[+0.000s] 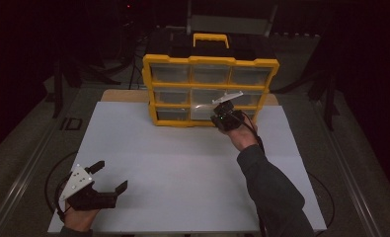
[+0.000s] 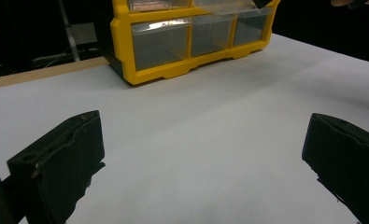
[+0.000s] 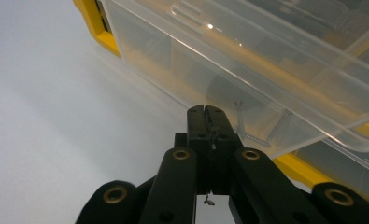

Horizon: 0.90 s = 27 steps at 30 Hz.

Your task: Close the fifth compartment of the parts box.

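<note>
A yellow organizer [image 1: 210,91] with clear drawers stands upright in the upper middle of the high view, at the far edge of the white surface [image 1: 182,168]. One clear drawer [image 1: 205,109] in its lower row, about the middle, is pulled out toward the person. The right gripper [image 1: 225,117] is at the front of this drawer, just right of centre in the frame.

In the right gripper view the two black jaws are pressed together with no gap between them. Their tips sit just under the front lower edge of the clear drawer [image 3: 247,70], which crosses the upper right of that frame. I cannot tell whether a thin lip of the drawer is pinched between the tips or whether they only touch it. The drawer seems to stand out because the gripper works on it, either pulling or pushing it; which one I cannot say.

The right forearm, in a dark sleeve [image 1: 271,187], comes up from the bottom right of the high view and reaches far forward, with the hand behind the gripper.

The left gripper [image 1: 111,177] rests in the lower left of the high view, well apart from the organizer. Its jaws stand wide apart and hold nothing, as if it waits in reserve.
</note>
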{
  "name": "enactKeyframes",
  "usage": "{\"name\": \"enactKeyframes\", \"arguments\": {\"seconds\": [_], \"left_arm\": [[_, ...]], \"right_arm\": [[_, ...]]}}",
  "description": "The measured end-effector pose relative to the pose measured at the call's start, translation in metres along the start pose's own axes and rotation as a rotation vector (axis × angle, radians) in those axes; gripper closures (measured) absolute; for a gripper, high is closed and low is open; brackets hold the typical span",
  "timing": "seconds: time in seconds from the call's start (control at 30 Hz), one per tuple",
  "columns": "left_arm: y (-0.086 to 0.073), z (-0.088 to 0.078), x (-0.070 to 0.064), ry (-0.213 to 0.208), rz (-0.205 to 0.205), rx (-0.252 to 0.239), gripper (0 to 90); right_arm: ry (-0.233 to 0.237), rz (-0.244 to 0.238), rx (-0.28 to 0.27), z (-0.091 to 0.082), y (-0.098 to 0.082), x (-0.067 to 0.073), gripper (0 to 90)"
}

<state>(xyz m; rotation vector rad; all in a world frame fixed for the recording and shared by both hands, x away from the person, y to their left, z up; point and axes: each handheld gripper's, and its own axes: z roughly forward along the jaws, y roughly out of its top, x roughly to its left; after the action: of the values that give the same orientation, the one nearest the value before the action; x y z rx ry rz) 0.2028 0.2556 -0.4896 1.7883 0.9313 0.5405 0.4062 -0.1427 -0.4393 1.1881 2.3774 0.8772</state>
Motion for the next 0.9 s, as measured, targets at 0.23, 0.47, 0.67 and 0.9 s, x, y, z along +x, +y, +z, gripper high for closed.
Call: {"name": "enactKeyframes", "arguments": {"seconds": [0.23,0.47,0.67,0.9], "left_arm": [[0.0000,0.0007,-0.0006,0.000,0.002,0.003,0.0],[0.0000,0.0011,-0.0009,0.000,0.002,0.004,0.0],[-0.0001,0.0011,-0.0010,-0.001,0.001,0.004,0.0],[-0.0002,0.0008,-0.0005,-0.002,0.001,0.002,0.0]], "right_arm": [[-0.005,0.013,-0.007,0.0021,0.0012,-0.0014,89.6],[-0.006,0.027,-0.014,0.0034,0.0014,-0.0036,89.7],[-0.010,0.038,-0.017,0.0047,0.0017,-0.0049,89.7],[-0.018,0.049,-0.025,0.0074,0.0025,-0.0073,89.7]]}}
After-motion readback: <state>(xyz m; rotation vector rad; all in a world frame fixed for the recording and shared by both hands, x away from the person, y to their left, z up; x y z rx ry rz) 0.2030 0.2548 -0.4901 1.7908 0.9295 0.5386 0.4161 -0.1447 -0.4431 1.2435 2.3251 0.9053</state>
